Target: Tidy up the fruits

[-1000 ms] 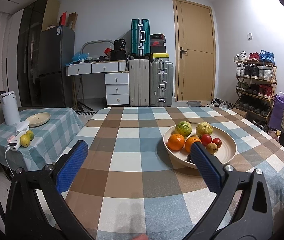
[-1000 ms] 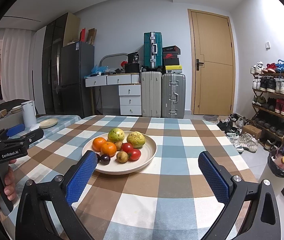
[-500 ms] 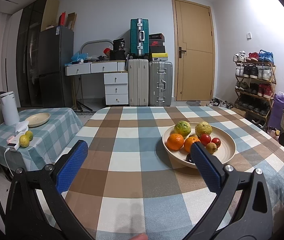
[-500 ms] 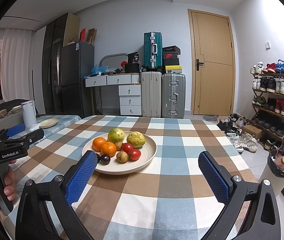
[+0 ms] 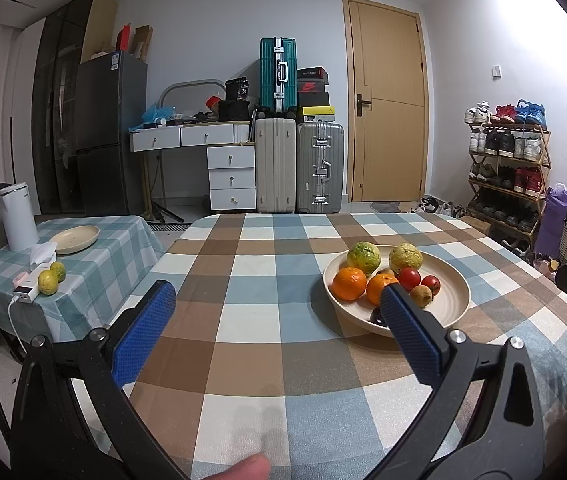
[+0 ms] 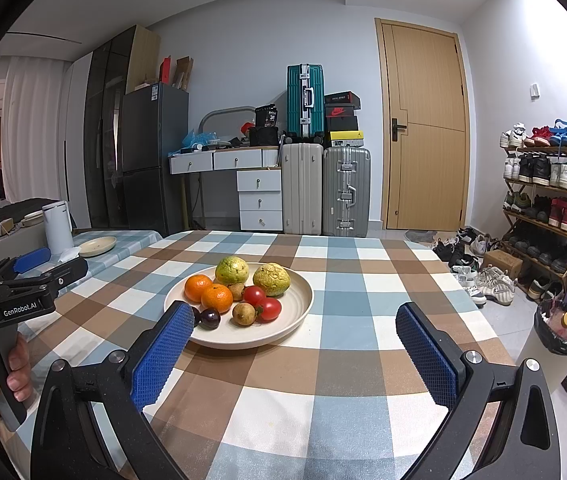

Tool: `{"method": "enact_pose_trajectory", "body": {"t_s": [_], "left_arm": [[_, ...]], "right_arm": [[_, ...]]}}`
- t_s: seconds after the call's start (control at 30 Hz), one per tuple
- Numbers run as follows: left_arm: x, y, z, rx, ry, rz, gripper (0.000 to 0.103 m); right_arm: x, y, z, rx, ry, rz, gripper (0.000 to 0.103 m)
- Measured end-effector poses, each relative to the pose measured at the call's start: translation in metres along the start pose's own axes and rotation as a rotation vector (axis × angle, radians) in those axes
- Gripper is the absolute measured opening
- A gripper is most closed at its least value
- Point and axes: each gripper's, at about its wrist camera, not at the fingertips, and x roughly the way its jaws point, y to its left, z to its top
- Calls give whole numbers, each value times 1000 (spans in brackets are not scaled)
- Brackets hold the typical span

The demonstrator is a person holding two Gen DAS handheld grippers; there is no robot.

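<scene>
While the left hand-held gripper (image 5: 277, 320) hangs low over the checked table (image 5: 251, 344), its blue pads stand wide apart with nothing between them, one at the table's left edge and the other in front of the near rim of the cream plate (image 5: 453, 300). On that plate, right of the table's middle, lie two oranges (image 5: 348, 284), two green-yellow fruits (image 5: 364, 258), two tomatoes (image 5: 409, 278) and a small brown fruit (image 5: 420, 295). A fingertip (image 5: 249, 469) shows at the bottom edge. Two more yellow-green fruits (image 5: 48, 282) sit on a side table (image 5: 95, 268) to the left, near an empty dish (image 5: 74, 237).

From the right wrist view, the right hand-held gripper (image 6: 295, 336) is likewise spread and empty, level above the table, its left pad just before the plate (image 6: 295, 308), beside a dark plum (image 6: 209, 318). At far left, a hand (image 6: 15, 372) wraps the handle of the left hand-held gripper, held upright beside the table.
</scene>
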Motion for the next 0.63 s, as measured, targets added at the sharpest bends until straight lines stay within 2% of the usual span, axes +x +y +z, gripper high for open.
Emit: {"method": "enact_pose_trajectory", "body": {"t_s": [0.63], "left_arm": [[0,0,-1,0,-1,-1,102]], "right_arm": [[0,1,0,0,0,0,103]]}}
